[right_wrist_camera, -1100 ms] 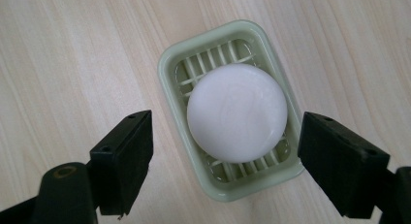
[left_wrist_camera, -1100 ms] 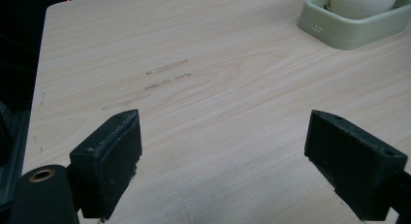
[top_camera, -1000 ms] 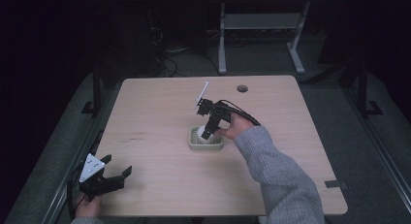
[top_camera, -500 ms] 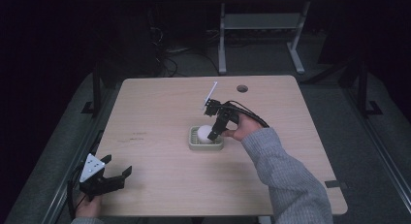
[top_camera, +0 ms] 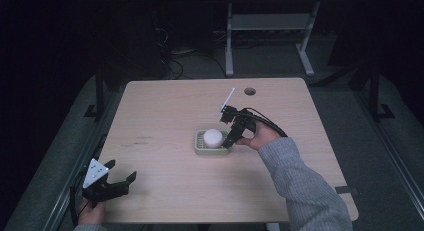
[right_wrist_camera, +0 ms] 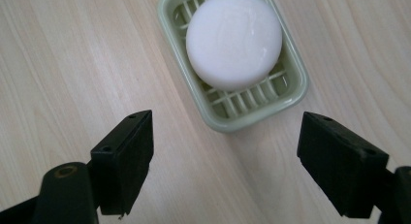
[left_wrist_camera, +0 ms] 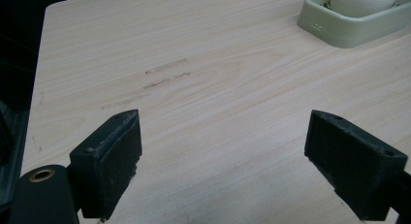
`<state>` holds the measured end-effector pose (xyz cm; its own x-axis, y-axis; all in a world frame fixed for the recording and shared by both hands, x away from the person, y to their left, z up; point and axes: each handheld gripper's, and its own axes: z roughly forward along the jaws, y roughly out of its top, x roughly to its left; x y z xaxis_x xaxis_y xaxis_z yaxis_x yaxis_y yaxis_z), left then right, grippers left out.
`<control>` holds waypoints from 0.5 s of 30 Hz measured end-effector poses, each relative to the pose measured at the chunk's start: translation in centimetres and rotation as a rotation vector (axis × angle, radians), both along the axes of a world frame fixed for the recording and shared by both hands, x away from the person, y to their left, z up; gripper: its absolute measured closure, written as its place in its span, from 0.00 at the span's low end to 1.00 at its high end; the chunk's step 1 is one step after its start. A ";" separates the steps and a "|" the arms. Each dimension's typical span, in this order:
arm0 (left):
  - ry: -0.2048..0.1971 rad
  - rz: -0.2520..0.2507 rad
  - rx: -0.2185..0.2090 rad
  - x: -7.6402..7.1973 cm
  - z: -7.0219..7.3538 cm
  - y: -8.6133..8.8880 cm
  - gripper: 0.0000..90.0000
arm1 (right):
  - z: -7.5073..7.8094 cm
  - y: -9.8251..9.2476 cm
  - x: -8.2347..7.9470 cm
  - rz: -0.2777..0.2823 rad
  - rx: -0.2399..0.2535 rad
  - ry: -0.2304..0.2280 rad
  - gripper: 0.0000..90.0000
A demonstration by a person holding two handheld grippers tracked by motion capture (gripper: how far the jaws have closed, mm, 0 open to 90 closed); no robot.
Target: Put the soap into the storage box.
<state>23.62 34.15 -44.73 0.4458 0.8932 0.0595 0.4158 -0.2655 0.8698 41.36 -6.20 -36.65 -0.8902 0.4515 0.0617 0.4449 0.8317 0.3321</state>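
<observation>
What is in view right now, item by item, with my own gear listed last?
soap bar: one, white, round, lying in the soap dish
soap dish: one, pale green, slatted, mid-table
table: one, light wood, round hole near its far edge
frame with a shelf: one, grey, on the floor beyond the table
right gripper: one, black, open, beside the dish
left gripper: one, black with grey plate, open, near left corner
sleeve: one, grey, right forearm
</observation>
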 end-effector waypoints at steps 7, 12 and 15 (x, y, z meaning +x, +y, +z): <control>0.000 0.001 -0.001 0.0 0.0 0.0 0.14 | -0.2 -1.0 -0.4 -0.014 0.001 0.000 0.23; 0.002 -0.001 0.003 0.0 0.0 0.0 0.14 | -0.5 -1.6 -0.9 -0.017 0.004 0.000 0.23; 0.004 -0.003 0.006 0.0 0.0 -0.1 0.14 | -0.5 -2.0 -1.2 -0.019 -0.006 0.003 0.23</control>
<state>23.64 34.10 -44.73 0.4489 0.8914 0.0628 0.4181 -0.2716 0.8668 40.14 -8.20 -37.19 -0.8810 0.4690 0.0616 0.4619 0.8250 0.3257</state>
